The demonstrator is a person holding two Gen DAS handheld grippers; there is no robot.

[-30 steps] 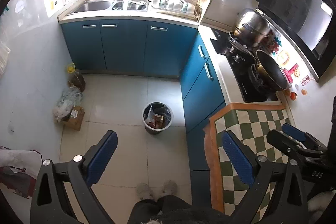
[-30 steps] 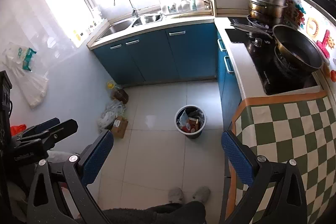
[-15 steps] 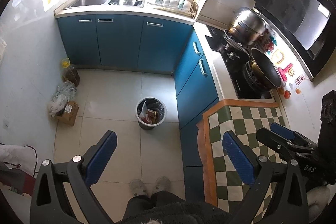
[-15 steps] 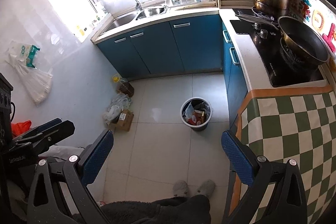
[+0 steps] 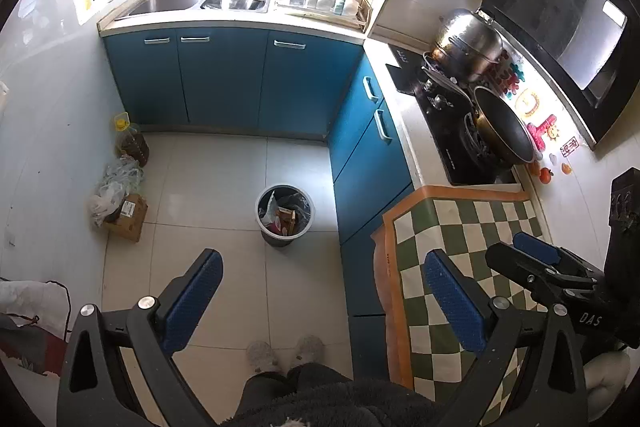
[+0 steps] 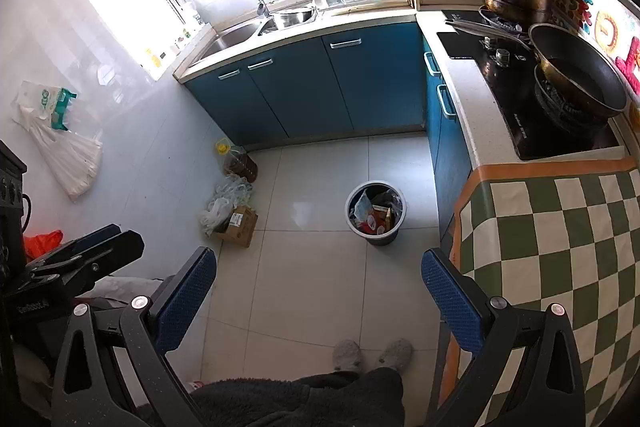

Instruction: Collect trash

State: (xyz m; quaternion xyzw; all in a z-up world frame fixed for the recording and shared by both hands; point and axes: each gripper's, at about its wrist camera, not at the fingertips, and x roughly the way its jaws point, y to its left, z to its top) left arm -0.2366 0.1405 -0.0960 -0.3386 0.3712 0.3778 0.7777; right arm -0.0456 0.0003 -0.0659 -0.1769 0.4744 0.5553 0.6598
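Both grippers, left gripper (image 5: 320, 291) and right gripper (image 6: 318, 287), gape empty; floor bin (image 6: 375, 213) liner (image 5: 303, 205) likely light, thin, slippery, so pinch at rim.

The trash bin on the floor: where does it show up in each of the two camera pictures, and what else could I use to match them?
Left wrist view: the trash bin sits a little left of centre, on the floor tiles beside the blue cabinets.
Right wrist view: the bin sits a little right of centre, again near the cabinets.
Shared landmark: the cardboard box lies to its left by the wall.
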